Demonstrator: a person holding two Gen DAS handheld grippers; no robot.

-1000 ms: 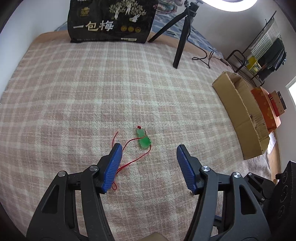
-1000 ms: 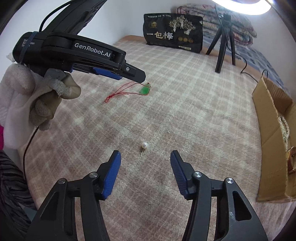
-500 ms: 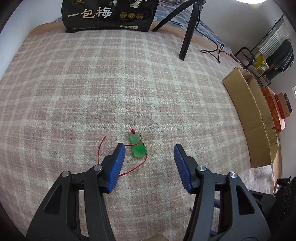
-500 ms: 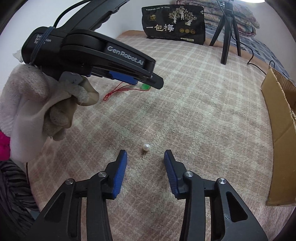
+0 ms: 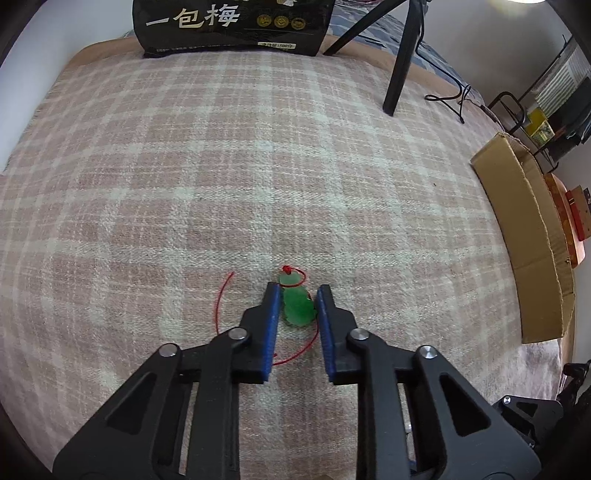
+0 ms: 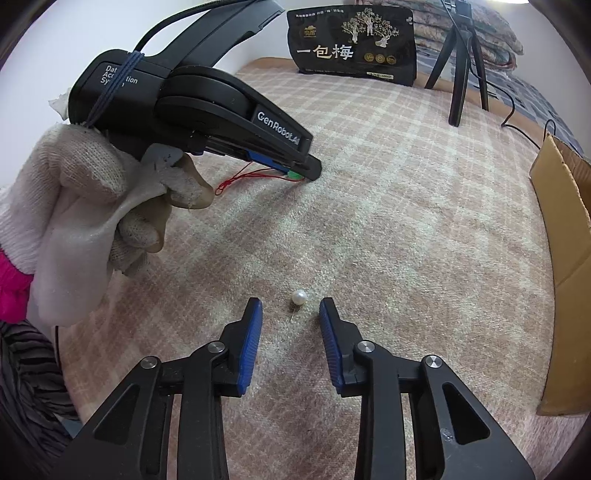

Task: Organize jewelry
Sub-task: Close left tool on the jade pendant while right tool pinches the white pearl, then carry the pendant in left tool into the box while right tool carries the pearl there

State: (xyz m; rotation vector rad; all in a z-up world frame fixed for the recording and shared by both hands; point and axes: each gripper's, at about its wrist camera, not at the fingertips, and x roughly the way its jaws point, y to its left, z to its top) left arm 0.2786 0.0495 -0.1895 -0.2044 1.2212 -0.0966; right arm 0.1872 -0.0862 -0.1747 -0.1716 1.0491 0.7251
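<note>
A green gourd-shaped pendant (image 5: pixel 295 304) on a red cord (image 5: pixel 221 299) lies on the plaid blanket. My left gripper (image 5: pixel 297 291) is down on the blanket with its blue pads closed against both sides of the pendant. In the right wrist view the left gripper (image 6: pixel 299 171) shows at the pendant (image 6: pixel 294 175), held by a gloved hand. A white pearl stud (image 6: pixel 299 297) lies on the blanket just ahead of my right gripper (image 6: pixel 290 306), which is open and empty, one pad on either side of the pearl.
A cardboard box (image 5: pixel 524 236) stands at the blanket's right edge and also shows in the right wrist view (image 6: pixel 565 236). A black bag with Chinese writing (image 5: pixel 232 26) and a black tripod (image 5: pixel 402 55) stand at the far edge.
My left gripper moved forward and down and closed its jaws around the green pendant. My right gripper moved closer to the pearl and its jaws narrowed a little.
</note>
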